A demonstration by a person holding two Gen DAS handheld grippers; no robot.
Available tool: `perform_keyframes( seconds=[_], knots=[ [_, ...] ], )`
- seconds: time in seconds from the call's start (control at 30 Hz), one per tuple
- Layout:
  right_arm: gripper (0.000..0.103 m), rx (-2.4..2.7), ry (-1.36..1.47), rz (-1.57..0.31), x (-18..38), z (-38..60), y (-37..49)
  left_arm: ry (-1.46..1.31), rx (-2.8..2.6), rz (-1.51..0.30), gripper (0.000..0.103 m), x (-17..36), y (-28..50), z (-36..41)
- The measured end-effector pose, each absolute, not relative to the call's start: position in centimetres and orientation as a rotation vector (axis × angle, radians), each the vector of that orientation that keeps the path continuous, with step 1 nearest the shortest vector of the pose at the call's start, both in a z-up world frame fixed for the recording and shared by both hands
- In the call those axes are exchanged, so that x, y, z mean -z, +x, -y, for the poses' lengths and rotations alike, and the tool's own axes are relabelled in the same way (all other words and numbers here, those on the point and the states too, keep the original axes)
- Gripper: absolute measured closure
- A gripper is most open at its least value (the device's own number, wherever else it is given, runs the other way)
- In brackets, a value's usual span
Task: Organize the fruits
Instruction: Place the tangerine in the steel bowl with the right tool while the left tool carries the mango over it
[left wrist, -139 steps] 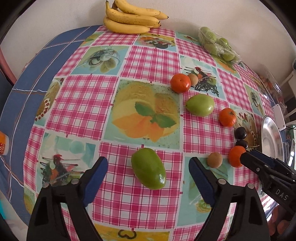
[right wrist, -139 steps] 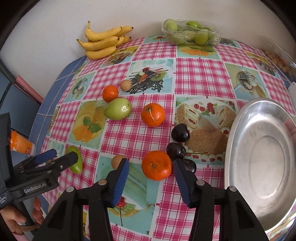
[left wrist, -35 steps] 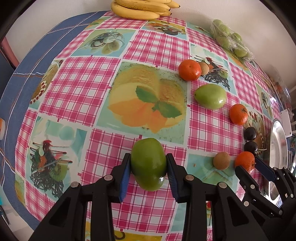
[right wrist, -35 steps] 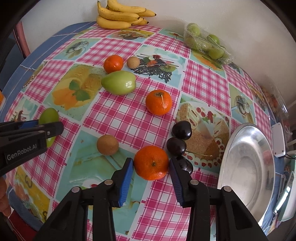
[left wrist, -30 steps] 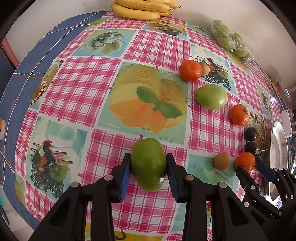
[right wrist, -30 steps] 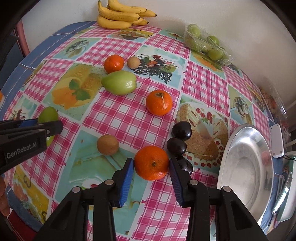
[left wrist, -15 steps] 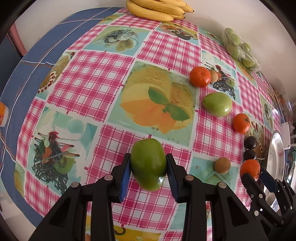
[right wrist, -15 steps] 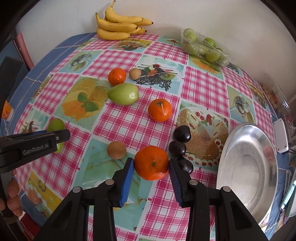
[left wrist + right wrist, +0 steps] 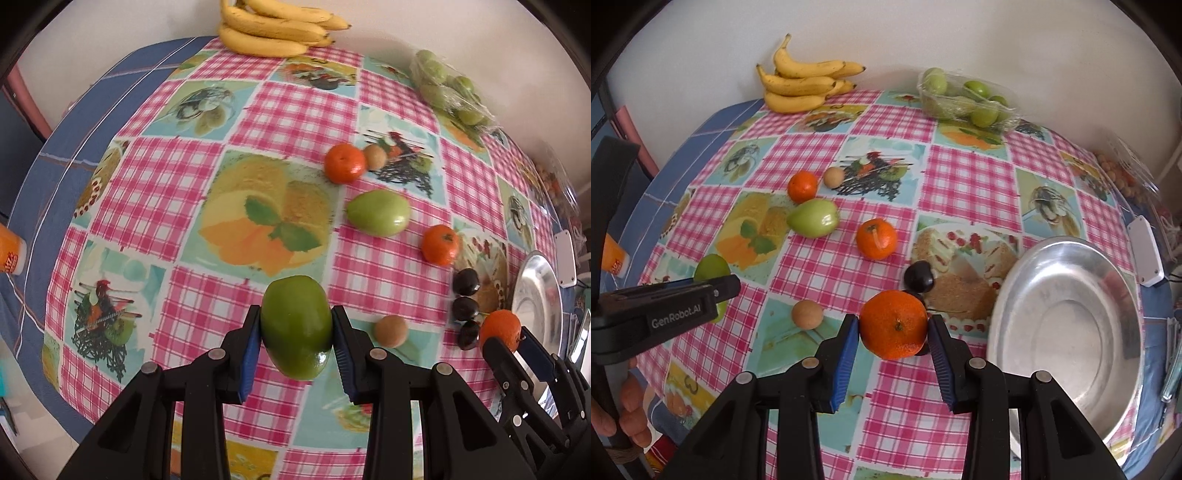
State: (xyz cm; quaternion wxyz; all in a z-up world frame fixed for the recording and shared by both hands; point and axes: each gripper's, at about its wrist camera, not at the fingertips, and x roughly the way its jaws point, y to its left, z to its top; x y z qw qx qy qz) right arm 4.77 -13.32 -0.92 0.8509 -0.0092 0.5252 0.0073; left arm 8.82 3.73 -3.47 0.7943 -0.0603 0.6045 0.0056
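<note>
My left gripper (image 9: 297,341) is shut on a green mango (image 9: 296,326) and holds it above the checked tablecloth. My right gripper (image 9: 892,334) is shut on an orange tangerine (image 9: 893,324), lifted just left of the silver bowl (image 9: 1067,317). That held tangerine (image 9: 499,329) also shows at the right edge of the left wrist view. On the cloth lie a second green mango (image 9: 812,218), two more tangerines (image 9: 876,239) (image 9: 802,186), two brown kiwis (image 9: 807,314) (image 9: 833,177) and dark plums (image 9: 919,276). Some plums are hidden behind the held tangerine.
A bunch of bananas (image 9: 805,83) and a wrapped tray of green fruit (image 9: 964,99) sit at the far edge by the wall. A white box (image 9: 1145,251) lies right of the bowl. An orange bottle (image 9: 11,251) stands at the left. A person's hand (image 9: 617,417) holds the left gripper.
Both grippers have risen off the table with their fruit: the mango and the tangerine now hang above the cloth. The right gripper has also rolled and shifted towards the bowl.
</note>
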Motion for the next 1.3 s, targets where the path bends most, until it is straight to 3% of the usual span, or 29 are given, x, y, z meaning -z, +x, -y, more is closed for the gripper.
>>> perform_keyframes(
  seconds=[0.4,0.83,1.3],
  knots=[
    [0.062,0.173,0.139,-1.111,0.9,23.0,4.0,0.004,0.153,-1.275,0.065,0.8,9.8,7.3],
    [0.062,0.321,0.416,-1.089,2.0,32.9,1.7,0.16,0.317,-1.283,0.064,1.7,9.4,19.5],
    [0.061,0.387,0.479,-1.135,4.2,35.8,1.5,0.201,0.347,-1.327,0.064,5.4,9.4,23.3]
  ],
)
